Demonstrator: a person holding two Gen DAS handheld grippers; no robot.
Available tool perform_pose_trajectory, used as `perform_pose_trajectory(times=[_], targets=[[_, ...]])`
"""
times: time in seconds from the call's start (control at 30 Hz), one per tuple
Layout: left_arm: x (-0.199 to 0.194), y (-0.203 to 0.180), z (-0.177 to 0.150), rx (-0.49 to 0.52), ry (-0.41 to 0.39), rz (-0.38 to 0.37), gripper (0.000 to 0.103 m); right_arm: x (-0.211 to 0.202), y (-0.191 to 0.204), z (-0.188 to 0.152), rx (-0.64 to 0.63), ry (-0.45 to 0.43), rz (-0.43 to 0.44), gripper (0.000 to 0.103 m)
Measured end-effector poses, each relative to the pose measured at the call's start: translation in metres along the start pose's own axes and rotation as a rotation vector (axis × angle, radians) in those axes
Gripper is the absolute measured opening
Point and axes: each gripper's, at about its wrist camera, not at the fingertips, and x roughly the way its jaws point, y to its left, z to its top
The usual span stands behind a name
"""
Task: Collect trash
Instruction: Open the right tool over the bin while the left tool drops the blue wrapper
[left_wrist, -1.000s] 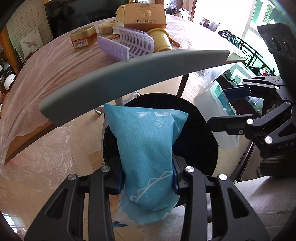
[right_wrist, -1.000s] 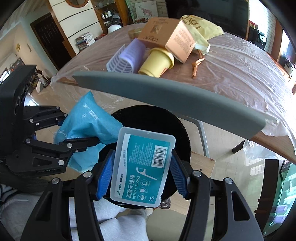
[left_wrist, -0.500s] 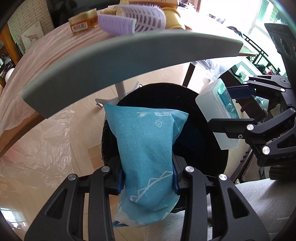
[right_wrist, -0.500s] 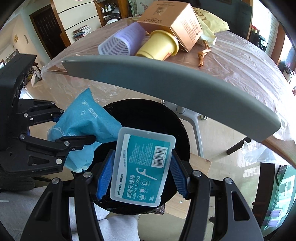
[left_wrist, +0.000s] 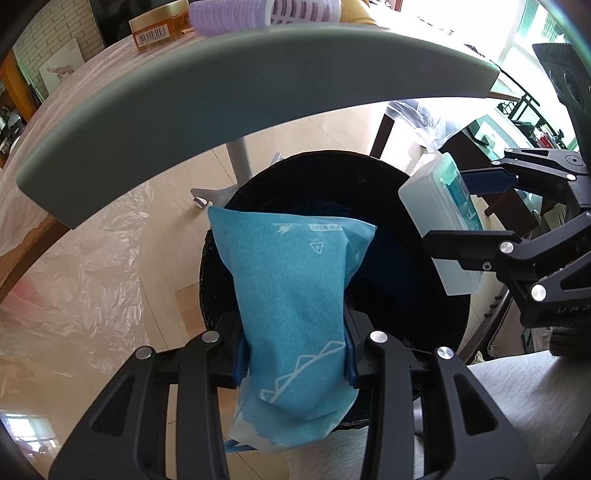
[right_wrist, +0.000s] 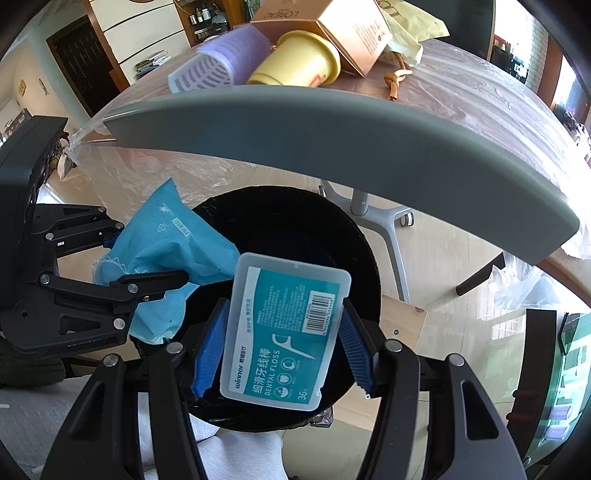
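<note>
My left gripper is shut on a blue plastic packet and holds it over the black trash bin. My right gripper is shut on a clear dental floss box with a teal label, also held over the bin's mouth. In the left wrist view the floss box and the right gripper show at the right. In the right wrist view the packet and the left gripper show at the left.
The grey table edge arcs above the bin. On the table lie a lilac hair roller, a yellow cup, a brown carton and an amber jar. A white table leg stands behind the bin.
Both grippers have sunk below the table edge and come closer to the bin, each still holding its item. The table edge now sits higher in both views.
</note>
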Motion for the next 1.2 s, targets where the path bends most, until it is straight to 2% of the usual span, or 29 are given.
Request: perform_pose_trajectory(times=[1.2], targets=[[0.014,-0.001,-0.002,0.028,0.041,0.021,0.039,0.011,-0.003,0.003,0.009,0.021,-0.007,0.057]])
